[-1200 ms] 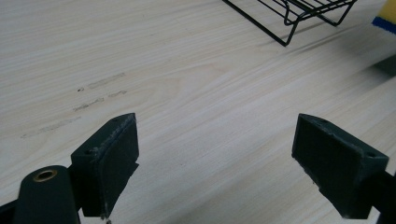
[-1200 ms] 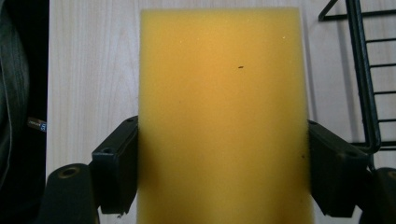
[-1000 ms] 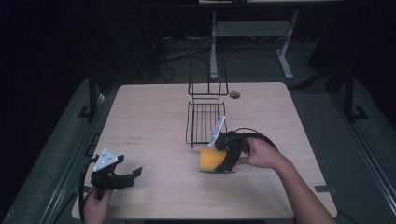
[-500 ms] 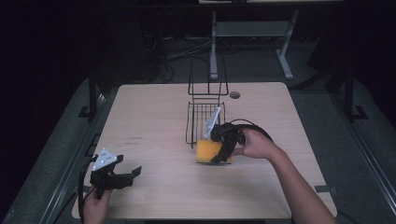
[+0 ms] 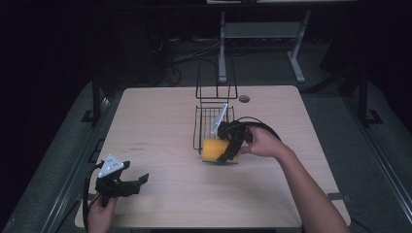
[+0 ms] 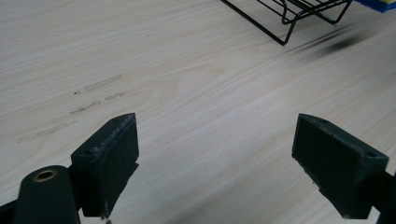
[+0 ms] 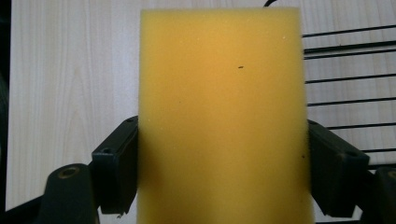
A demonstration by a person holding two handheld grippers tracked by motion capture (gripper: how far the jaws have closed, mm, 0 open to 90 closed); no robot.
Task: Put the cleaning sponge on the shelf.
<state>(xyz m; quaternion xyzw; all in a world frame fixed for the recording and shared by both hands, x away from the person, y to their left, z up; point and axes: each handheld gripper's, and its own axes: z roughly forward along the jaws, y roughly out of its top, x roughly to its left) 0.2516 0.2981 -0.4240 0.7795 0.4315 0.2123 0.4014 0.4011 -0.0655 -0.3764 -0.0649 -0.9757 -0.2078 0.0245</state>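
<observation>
A yellow sponge [image 5: 212,149] sits at the front end of the black wire rack [image 5: 214,116], low over the wooden table [image 5: 160,126]. My right gripper [image 5: 224,151] is shut on it from the right side. In the right gripper view the sponge [image 7: 224,107] stands between both pads [image 7: 116,168], with rack wires [image 7: 345,84] at the right. My left gripper [image 5: 139,184] rests open at the table's front left corner. In the left gripper view its wide-apart jaws [image 6: 215,154] hold nothing, and the rack's corner [image 6: 299,14] lies far ahead.
A round cable hole [image 5: 244,98] is in the table behind the rack. A metal desk frame [image 5: 262,34] stands on the dark floor beyond the far edge. Faint pencil marks [image 5: 141,144] lie on the bare left half.
My right gripper has carried the sponge a little left and away from the person, up to the rack's front end. The left gripper has stayed still.
</observation>
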